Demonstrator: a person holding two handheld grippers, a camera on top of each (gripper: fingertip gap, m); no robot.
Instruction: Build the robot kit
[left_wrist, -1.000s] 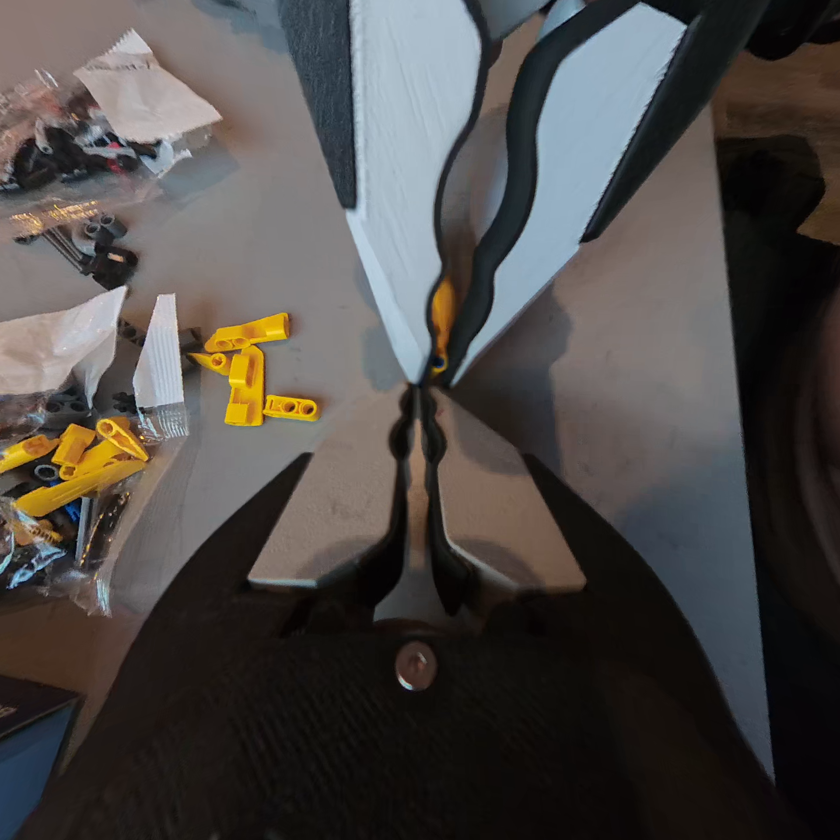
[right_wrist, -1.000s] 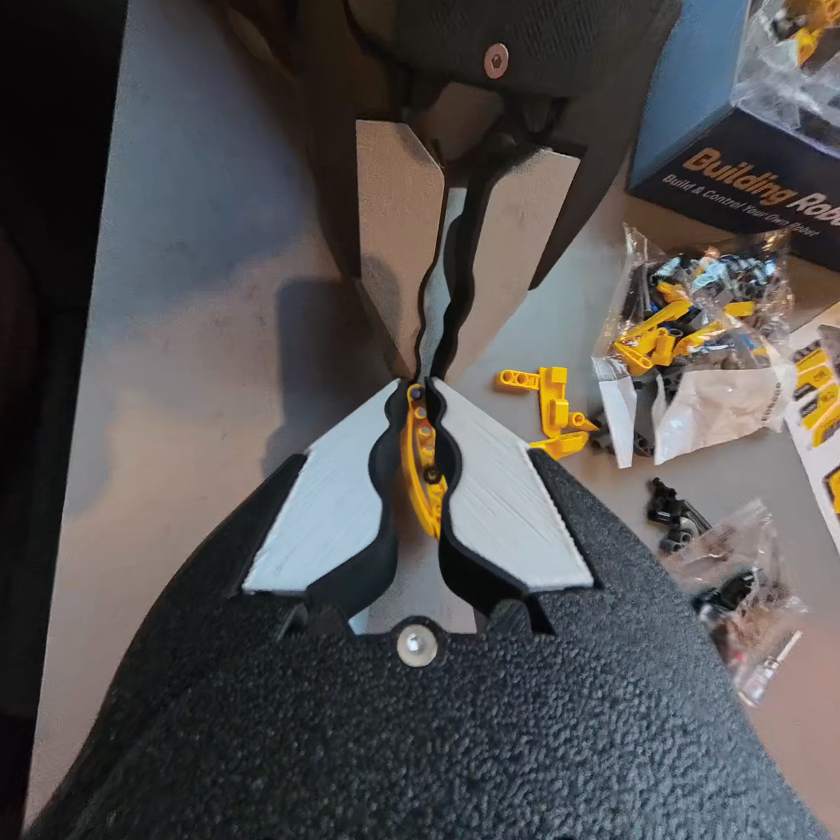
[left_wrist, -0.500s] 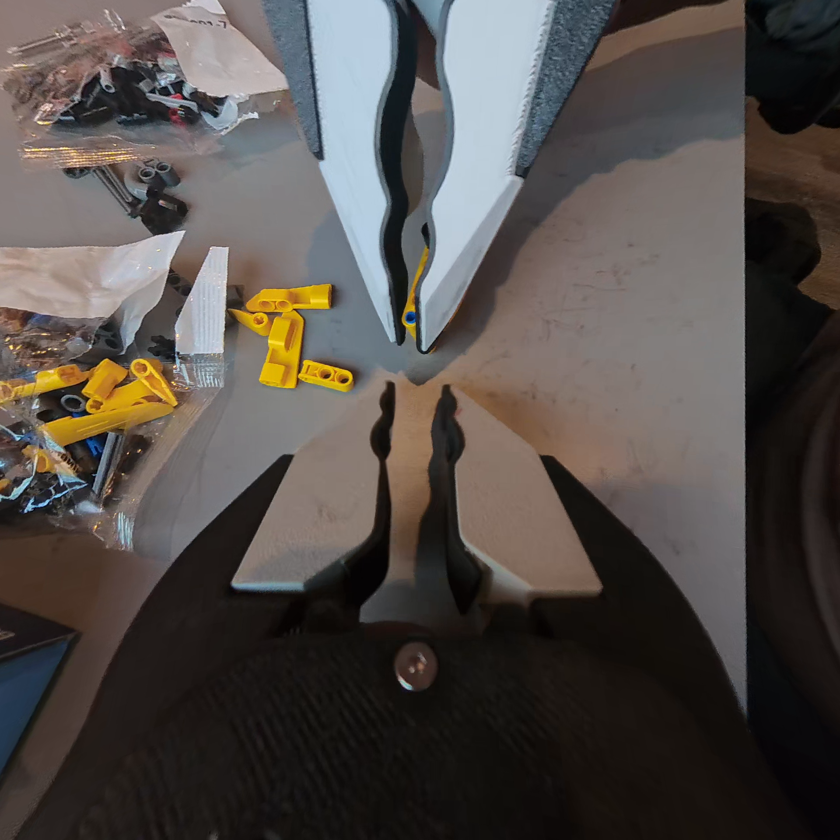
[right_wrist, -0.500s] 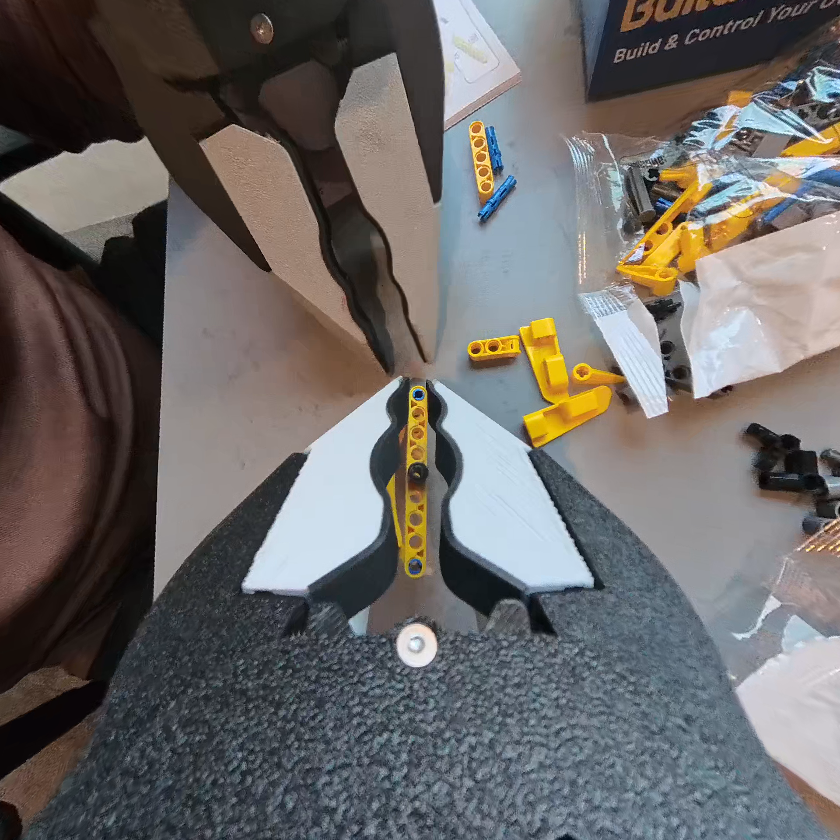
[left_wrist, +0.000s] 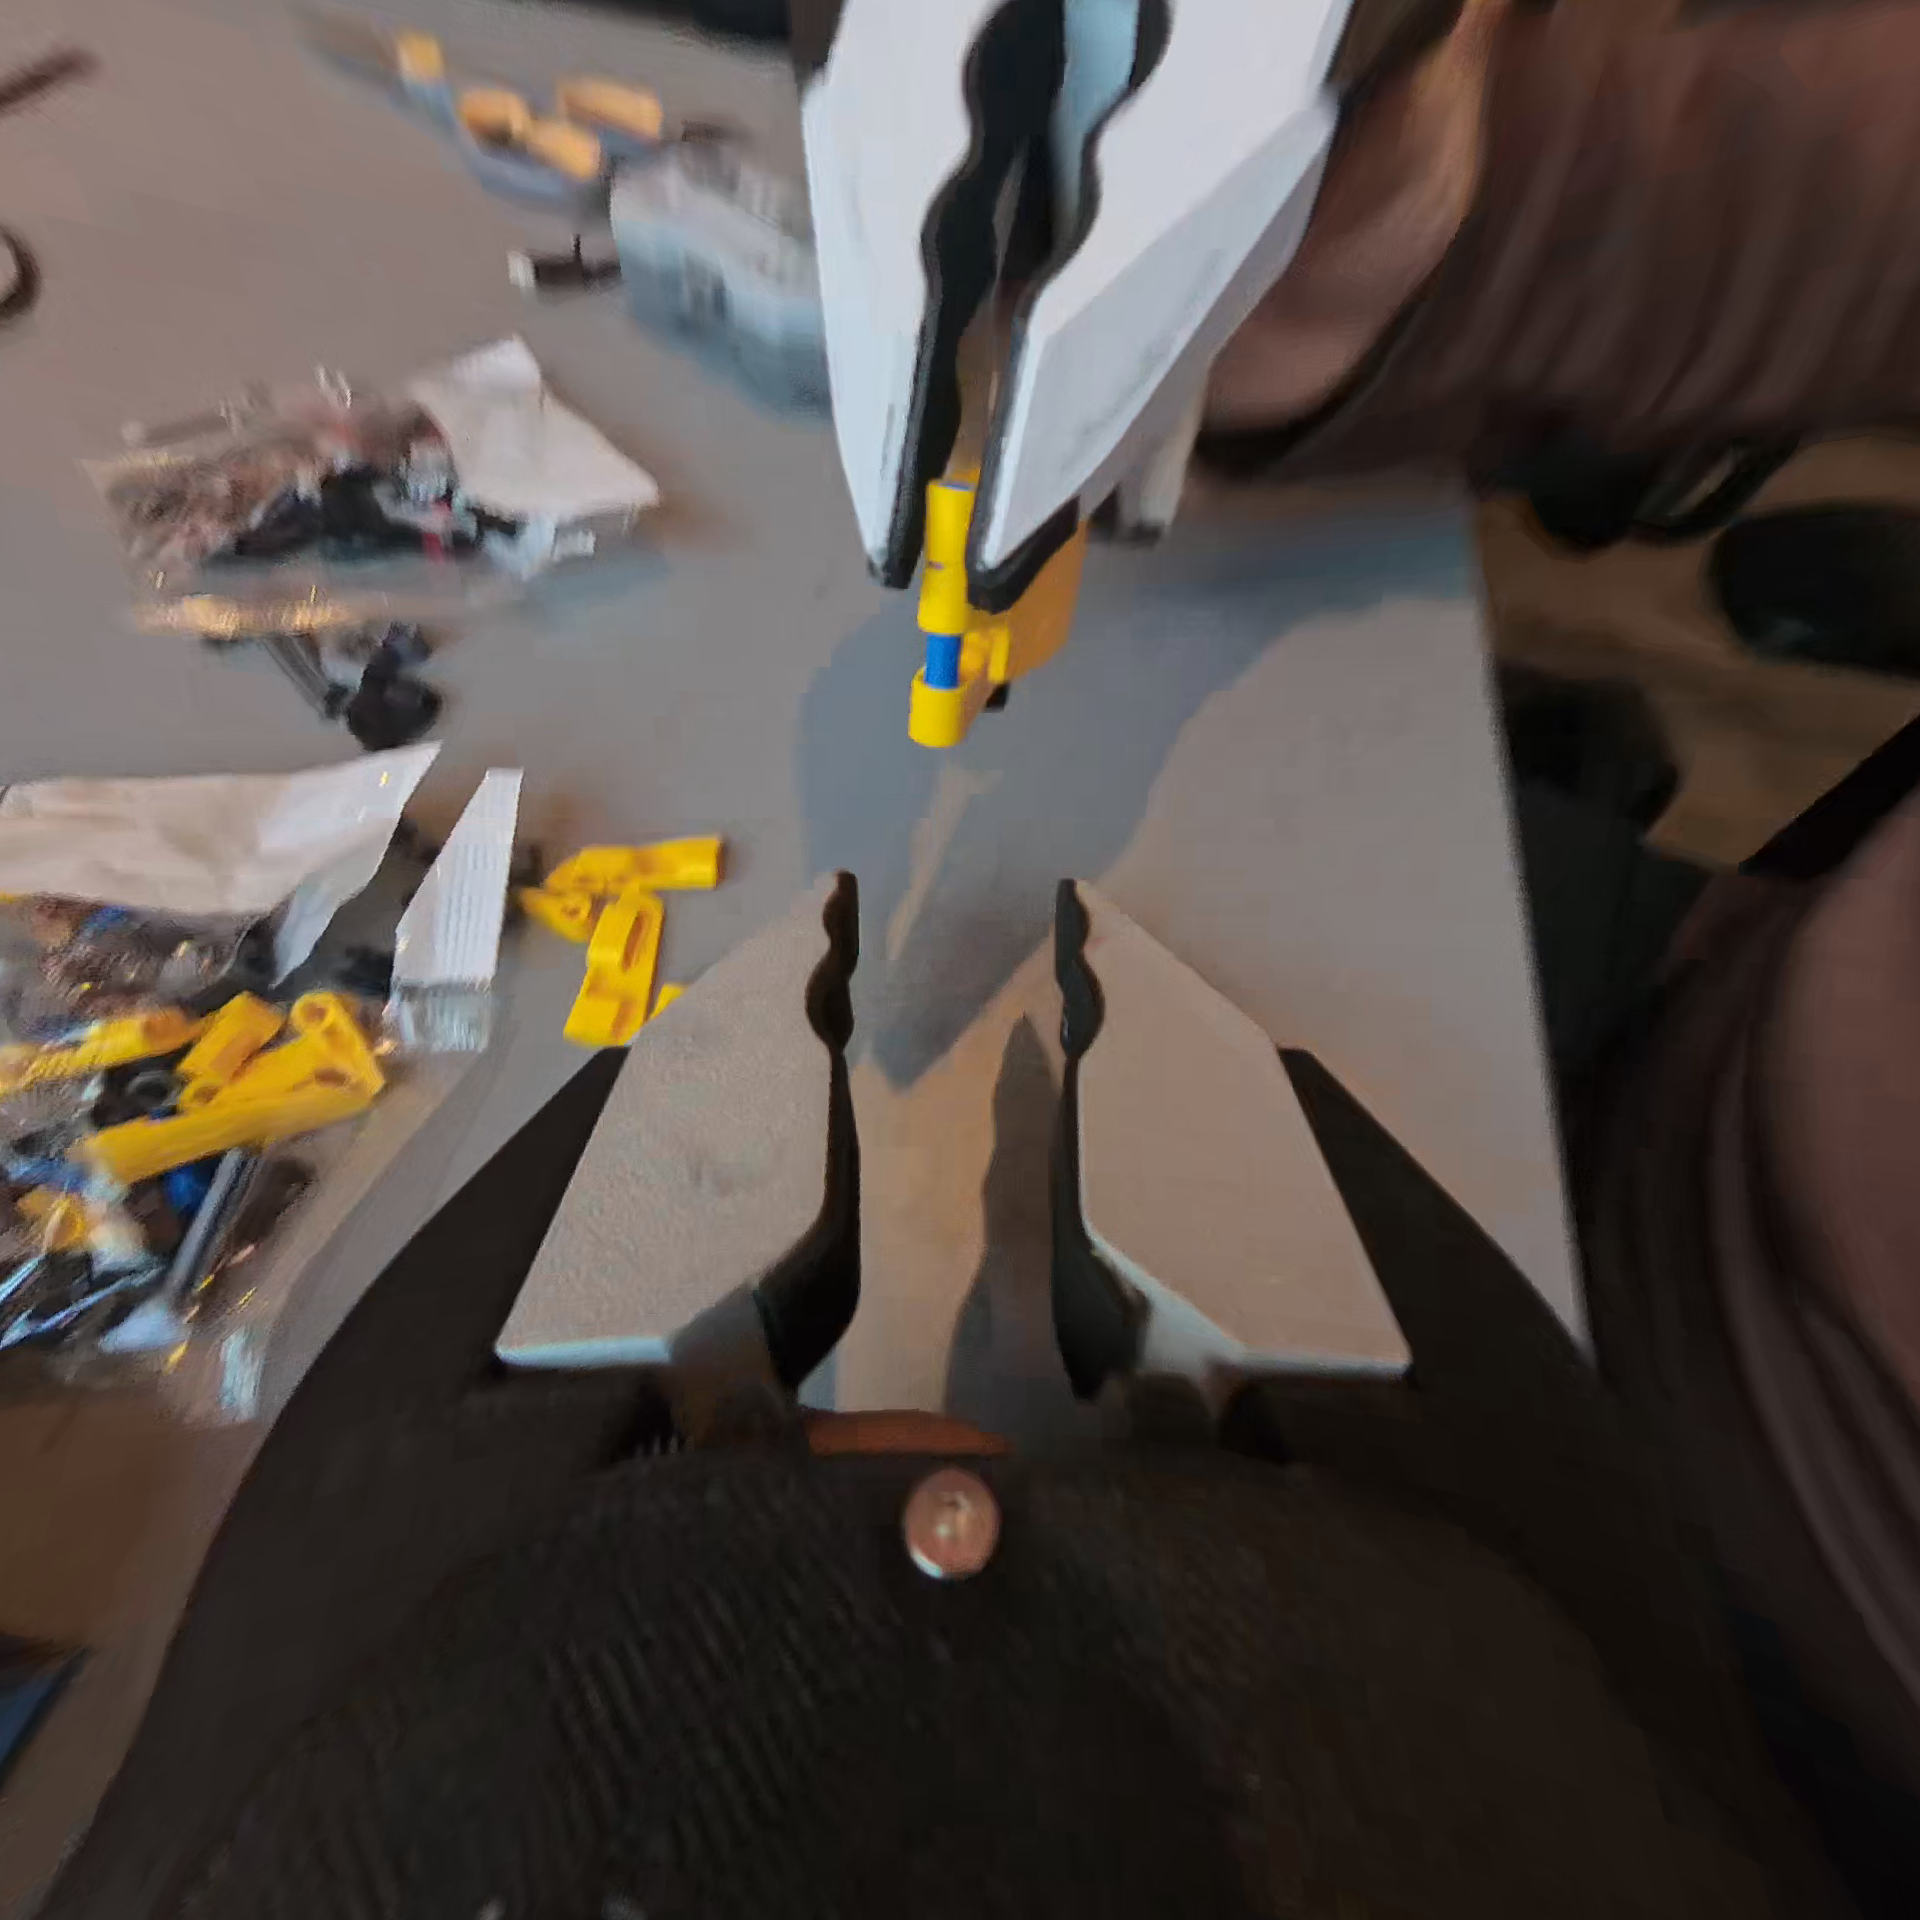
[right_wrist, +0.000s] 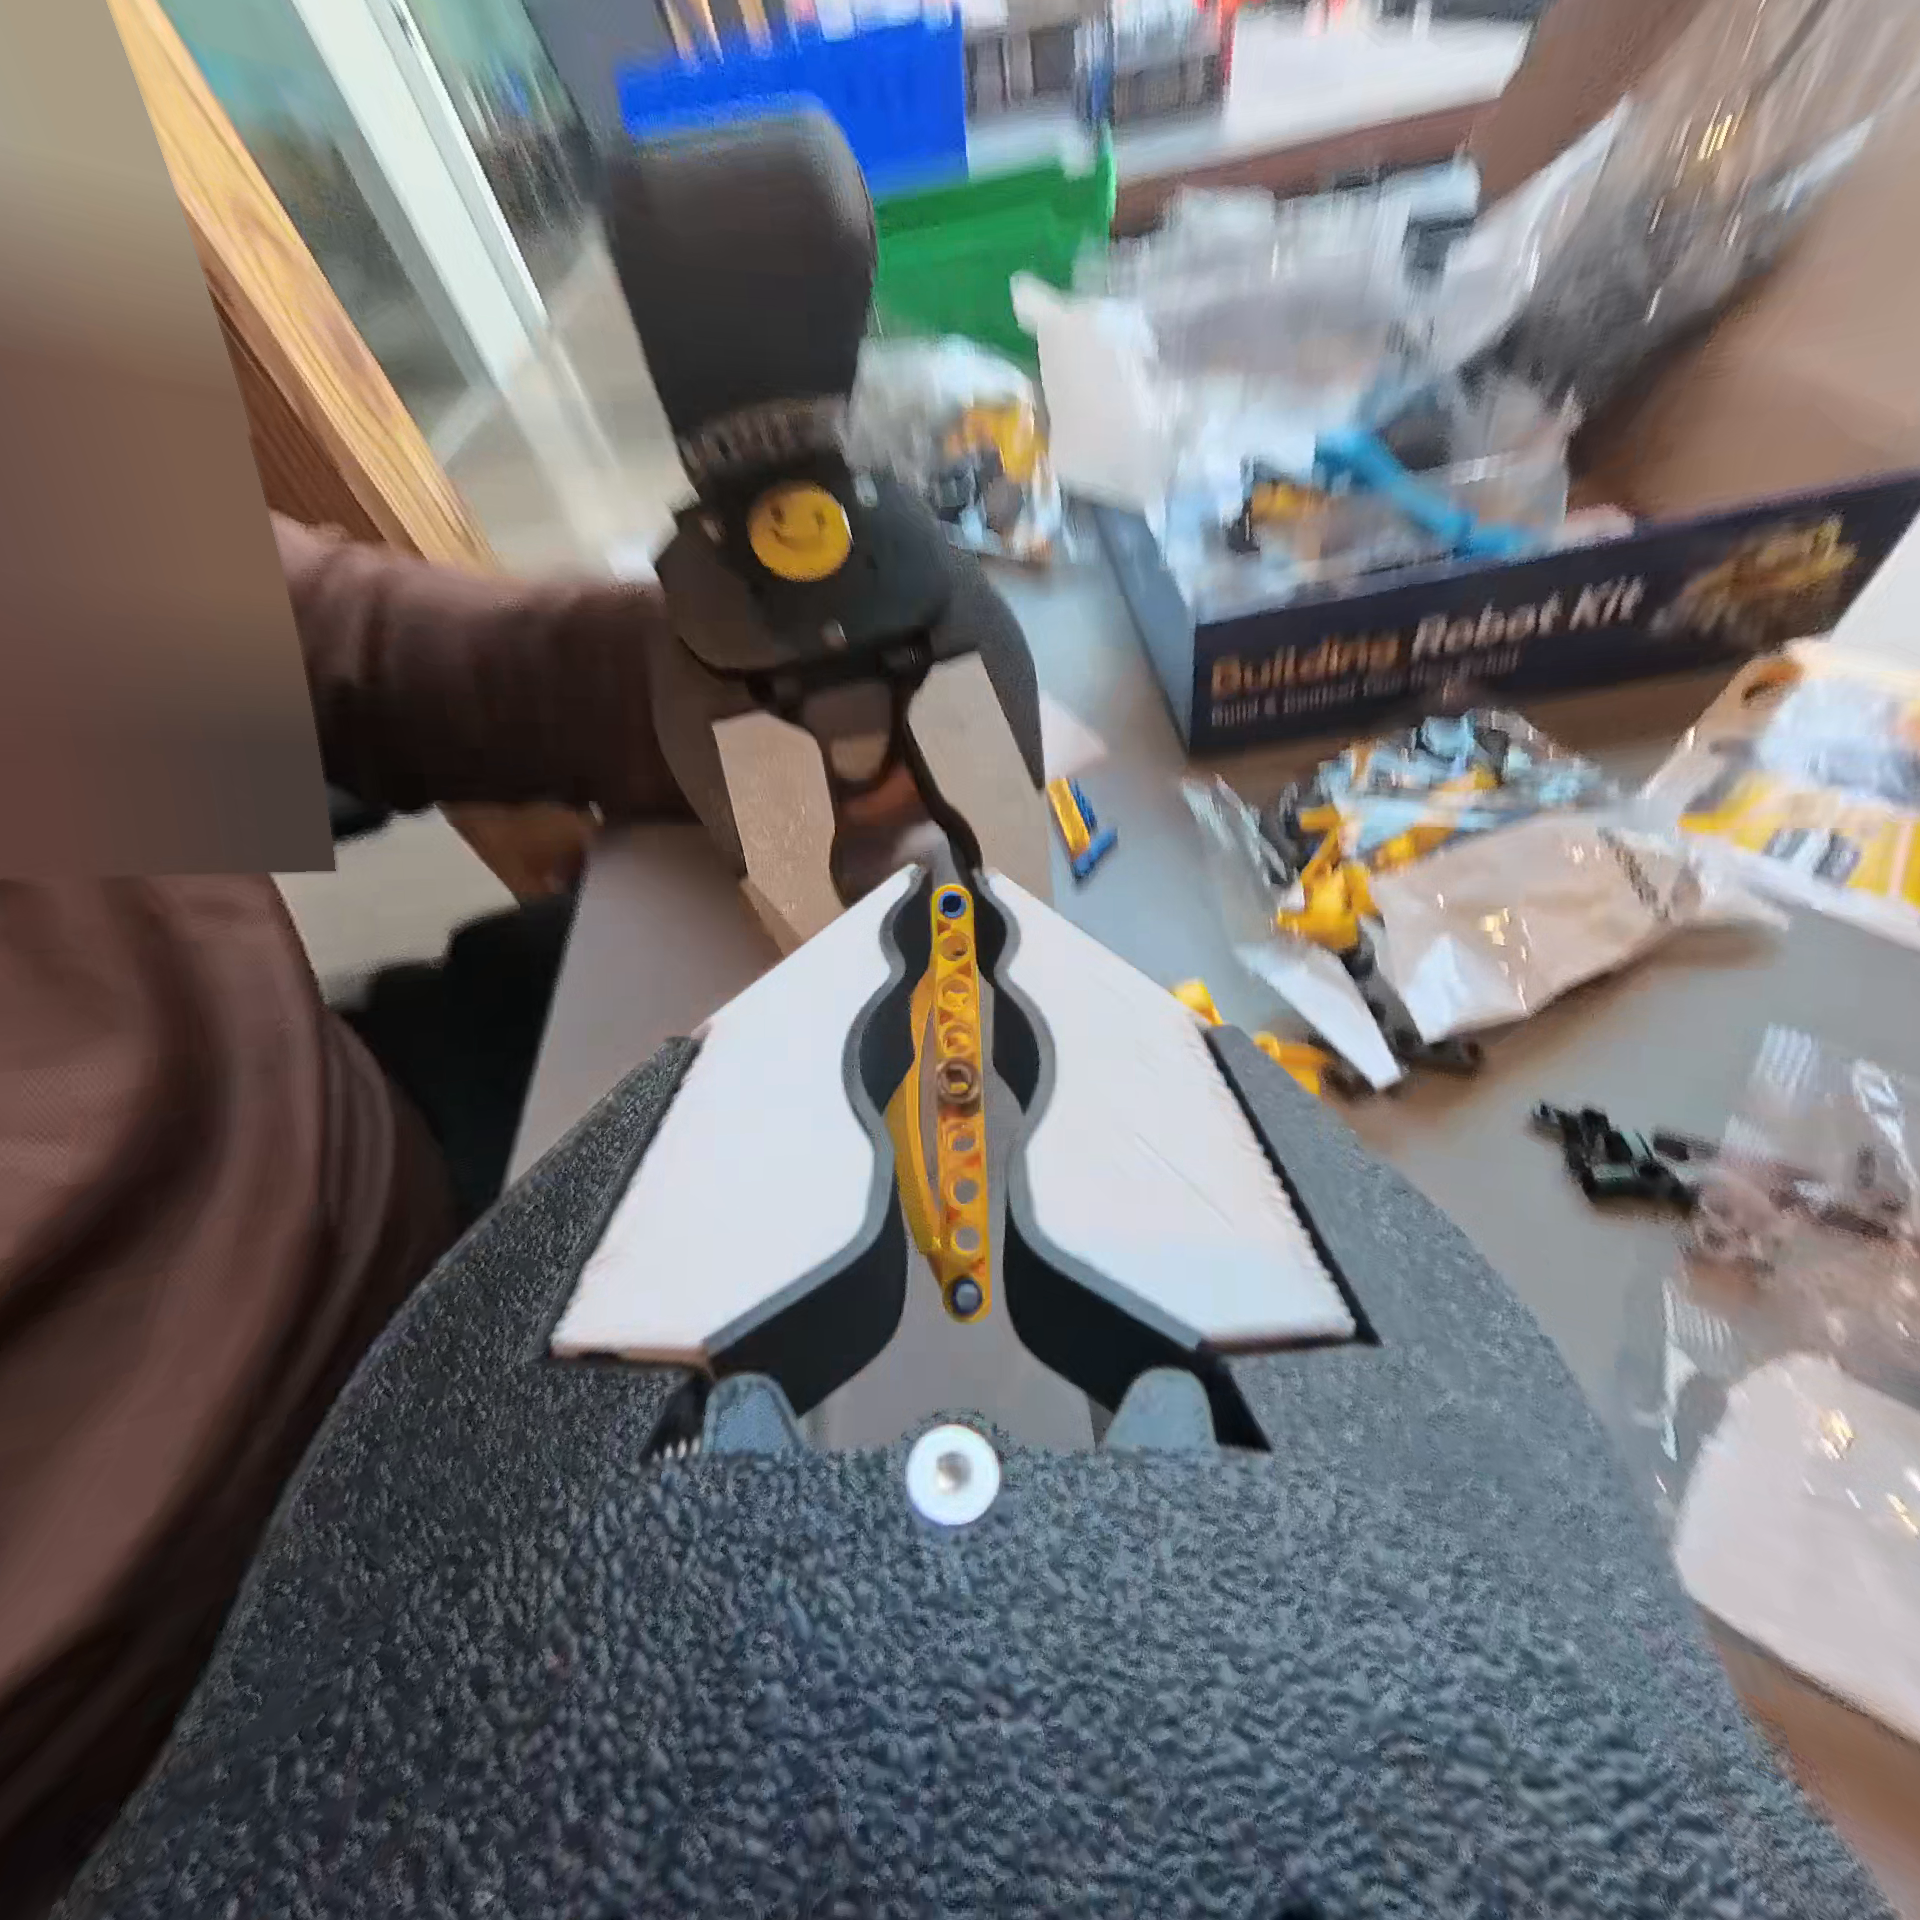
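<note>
- Left wrist view: the grey-fingered left gripper (left_wrist: 956, 904) now stands spread and empty, drawn back from the yellow perforated plastic beam (left_wrist: 951, 613)
- Right gripper (right_wrist: 951, 883), white-fingered, has lifted off the grey table (left_wrist: 1299, 831), pinching that beam, blue pins at its ends
- Loose yellow plastic pieces (left_wrist: 623, 935) lie unmoved beside clear parts bags (left_wrist: 156, 1091)

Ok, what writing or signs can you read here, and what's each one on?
I won't quote writing; these bear it.
Dark blue box: orange lettering on its side.
Plastic bag label: too blurred to read.
Left gripper: yellow smiley-face sticker, no words.
</note>
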